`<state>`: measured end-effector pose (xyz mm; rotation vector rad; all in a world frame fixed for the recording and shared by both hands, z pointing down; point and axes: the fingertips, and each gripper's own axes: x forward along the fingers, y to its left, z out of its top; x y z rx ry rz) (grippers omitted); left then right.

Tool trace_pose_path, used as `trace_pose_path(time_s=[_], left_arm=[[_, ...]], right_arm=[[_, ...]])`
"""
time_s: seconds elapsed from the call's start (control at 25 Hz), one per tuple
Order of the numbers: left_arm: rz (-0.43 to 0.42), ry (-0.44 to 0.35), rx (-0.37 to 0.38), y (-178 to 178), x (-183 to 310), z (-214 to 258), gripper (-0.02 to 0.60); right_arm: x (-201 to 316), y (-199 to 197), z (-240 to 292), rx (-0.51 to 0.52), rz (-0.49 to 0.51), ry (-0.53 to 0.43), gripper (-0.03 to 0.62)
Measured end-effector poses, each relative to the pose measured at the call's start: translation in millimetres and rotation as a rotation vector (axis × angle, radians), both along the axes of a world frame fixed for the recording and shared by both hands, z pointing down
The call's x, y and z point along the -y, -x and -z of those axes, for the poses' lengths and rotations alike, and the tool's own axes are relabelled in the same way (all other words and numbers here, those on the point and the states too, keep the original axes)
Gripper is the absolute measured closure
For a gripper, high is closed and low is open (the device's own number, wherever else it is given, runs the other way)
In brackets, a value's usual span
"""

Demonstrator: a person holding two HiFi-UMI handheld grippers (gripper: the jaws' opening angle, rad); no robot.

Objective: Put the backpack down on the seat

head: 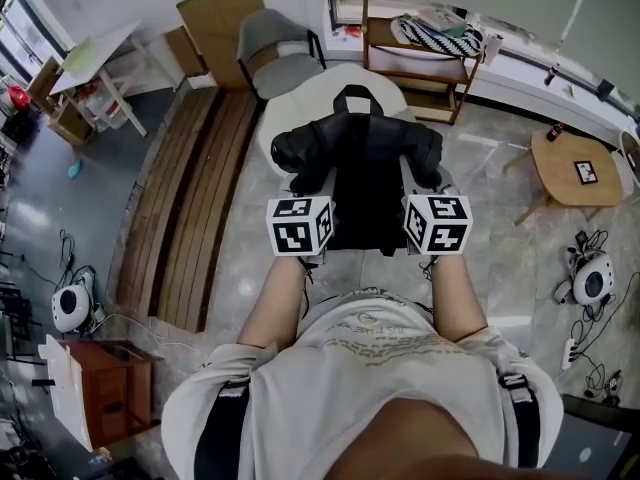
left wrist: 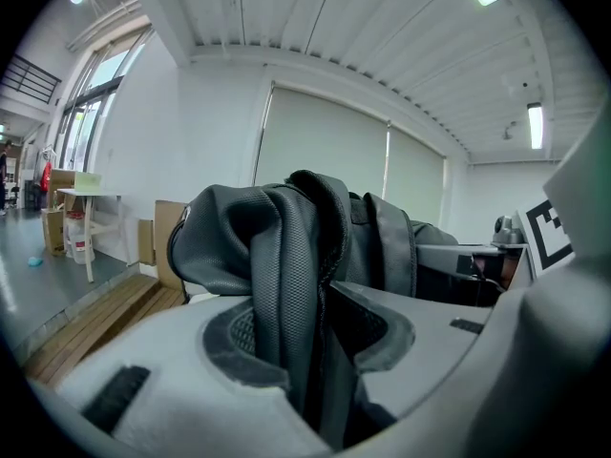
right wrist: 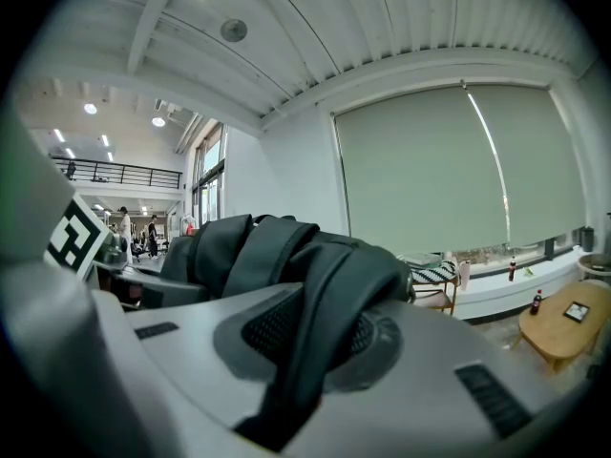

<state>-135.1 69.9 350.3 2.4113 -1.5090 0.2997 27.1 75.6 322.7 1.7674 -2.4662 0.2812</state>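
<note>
A black backpack point(head: 360, 158) hangs in front of me, held up by both grippers above a white rounded seat point(head: 318, 86). My left gripper point(head: 305, 190) is shut on a fold of the bag's black mesh fabric point(left wrist: 291, 275), which fills the gap between its grey jaws. My right gripper point(head: 424, 183) is shut on a padded black strap point(right wrist: 329, 303) that runs down between its jaws. The bag's lower part hangs between the two marker cubes. Whether its bottom touches the seat is hidden.
A grey chair point(head: 278, 53) stands behind the seat, with cardboard sheets point(head: 222, 18) and long wooden planks point(head: 185, 208) to the left. At the right are a wooden shelf point(head: 420, 53) and a small round wooden table point(head: 575, 168). A brown cabinet point(head: 110, 378) stands at the near left.
</note>
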Motion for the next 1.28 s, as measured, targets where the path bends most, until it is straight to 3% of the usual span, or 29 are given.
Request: trace_pose_path(time_s=[0.24, 0.48, 0.8, 1.28], left_arm=[[0.007, 0.01, 0.022, 19.8, -40.1, 2.2, 0.433], [-0.01, 0.028, 0.011, 3.7, -10.7, -8.6, 0.433], [0.008, 0.031, 0.025, 20.3, -14.1, -7.4, 0.433], [0.041, -0.033, 0.035, 42.8, -10.4, 15.6, 0.433]], right_arm=[[-40.8, 19.8, -3.3, 0.016, 0.028, 0.024, 0.536], [-9.3, 3.8, -11.5, 0.009, 0.03, 0.035, 0.534], [-3.3, 20.2, -12.6, 0.029, 0.077, 0.036, 0.534], [6.8, 42.0, 8.5, 0.072, 0.13, -0.025, 0.534]])
